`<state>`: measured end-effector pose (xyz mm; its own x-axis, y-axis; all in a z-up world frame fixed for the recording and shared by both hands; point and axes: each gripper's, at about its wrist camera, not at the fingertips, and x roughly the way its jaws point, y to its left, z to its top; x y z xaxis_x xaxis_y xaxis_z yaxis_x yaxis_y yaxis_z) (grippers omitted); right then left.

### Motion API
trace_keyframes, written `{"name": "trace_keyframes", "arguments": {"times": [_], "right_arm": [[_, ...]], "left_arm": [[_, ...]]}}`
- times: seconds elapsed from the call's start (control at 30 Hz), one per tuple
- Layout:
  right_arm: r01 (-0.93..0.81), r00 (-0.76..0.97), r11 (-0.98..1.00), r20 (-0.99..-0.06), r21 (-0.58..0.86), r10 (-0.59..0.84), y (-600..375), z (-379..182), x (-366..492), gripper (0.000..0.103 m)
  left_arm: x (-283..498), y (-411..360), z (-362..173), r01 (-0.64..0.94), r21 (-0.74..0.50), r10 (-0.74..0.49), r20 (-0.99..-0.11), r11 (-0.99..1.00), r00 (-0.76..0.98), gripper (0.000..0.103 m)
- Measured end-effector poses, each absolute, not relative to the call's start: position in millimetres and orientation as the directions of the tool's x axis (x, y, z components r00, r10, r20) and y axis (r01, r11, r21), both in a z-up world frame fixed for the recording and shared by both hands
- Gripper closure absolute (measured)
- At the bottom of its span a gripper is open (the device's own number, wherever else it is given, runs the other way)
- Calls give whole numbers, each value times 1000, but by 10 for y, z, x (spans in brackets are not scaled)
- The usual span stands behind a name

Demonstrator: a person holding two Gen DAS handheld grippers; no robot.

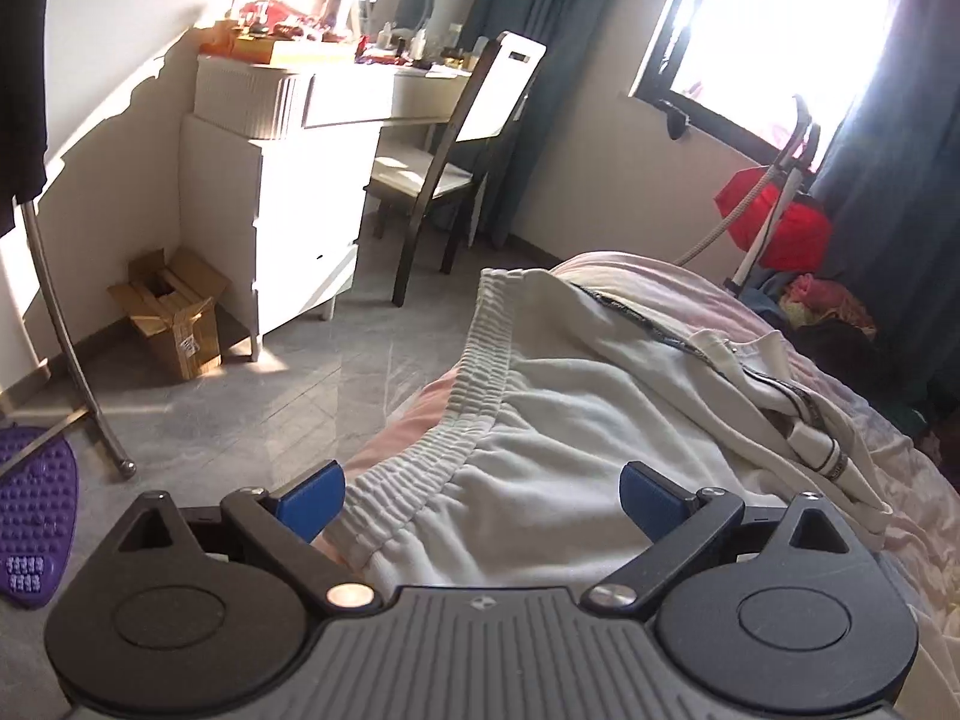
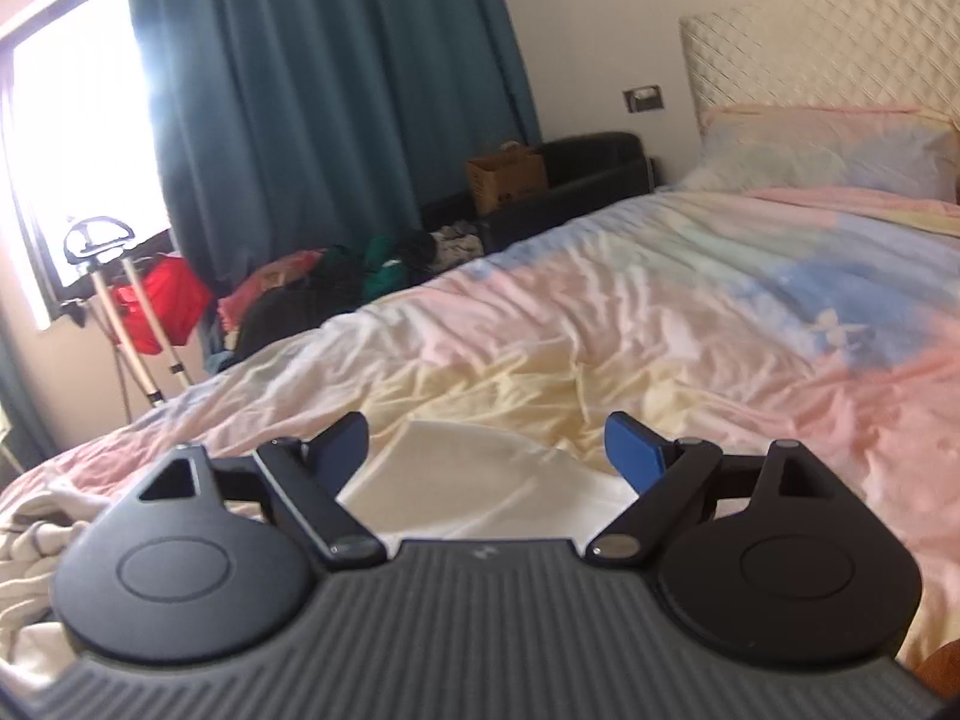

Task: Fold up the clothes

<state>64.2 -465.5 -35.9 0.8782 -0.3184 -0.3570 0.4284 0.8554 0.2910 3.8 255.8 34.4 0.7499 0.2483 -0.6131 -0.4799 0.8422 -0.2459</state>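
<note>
— Where are the clothes right now?

— On the bed [image 2: 660,312], my landmark for everything. The white sweatpants [image 1: 540,420] lie across its near corner, with the ribbed elastic waistband [image 1: 474,384] running along the bed's edge on the floor side. A cream garment with dark striped trim [image 1: 750,360] is bunched against the sweatpants, further in over the bed.

— And your left gripper?

— My left gripper [image 1: 483,498] has its blue pads spread wide, gripping nothing. It hangs just over the sweatpants, and the waistband passes close to its left pad [image 1: 312,501]. I cannot tell whether that pad touches the cloth.

— The right one?

— My right gripper [image 2: 486,450] is also spread apart and empty-handed. It sits above a flat white piece of cloth [image 2: 468,480] lying on the pastel bedcover, toward the foot of the bed, well away from the pillow [image 2: 828,144] at the quilted headboard [image 2: 828,42].

— Anything beside the bed?

— A heap of coloured laundry [image 2: 336,288] lies on the floor by its far side, below the teal curtain [image 2: 324,90].
</note>
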Motion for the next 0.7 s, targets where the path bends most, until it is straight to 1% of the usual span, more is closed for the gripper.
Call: {"name": "trace_keyframes", "arguments": {"times": [0.17, 0.33, 0.5, 0.6, 0.7], "right_arm": [[249, 951, 921, -254, 299, -175, -4072, 58, 461, 16], [73, 982, 955, -188, 288, -19, -3465, 369, 384, 16], [-43, 976, 961, -192, 272, 99, -2999, 447, 473, 16], [-56, 975, 965, -193, 257, 108, -2843, 365, 499, 16], [-88, 971, 958, -189, 273, 143, -2784, 201, 541, 16]], "left_arm": [[227, 1887, 599, -309, -258, 138, -520, 916, 843, 2], [351, 1039, 807, -131, -177, 42, -431, 975, 901, 0], [621, 545, 703, -49, -165, -21, -399, 985, 917, 0], [788, 278, 626, -5, -159, -57, -383, 987, 922, 0], [954, 10, 549, 39, -153, -94, -367, 987, 925, 0]]}}
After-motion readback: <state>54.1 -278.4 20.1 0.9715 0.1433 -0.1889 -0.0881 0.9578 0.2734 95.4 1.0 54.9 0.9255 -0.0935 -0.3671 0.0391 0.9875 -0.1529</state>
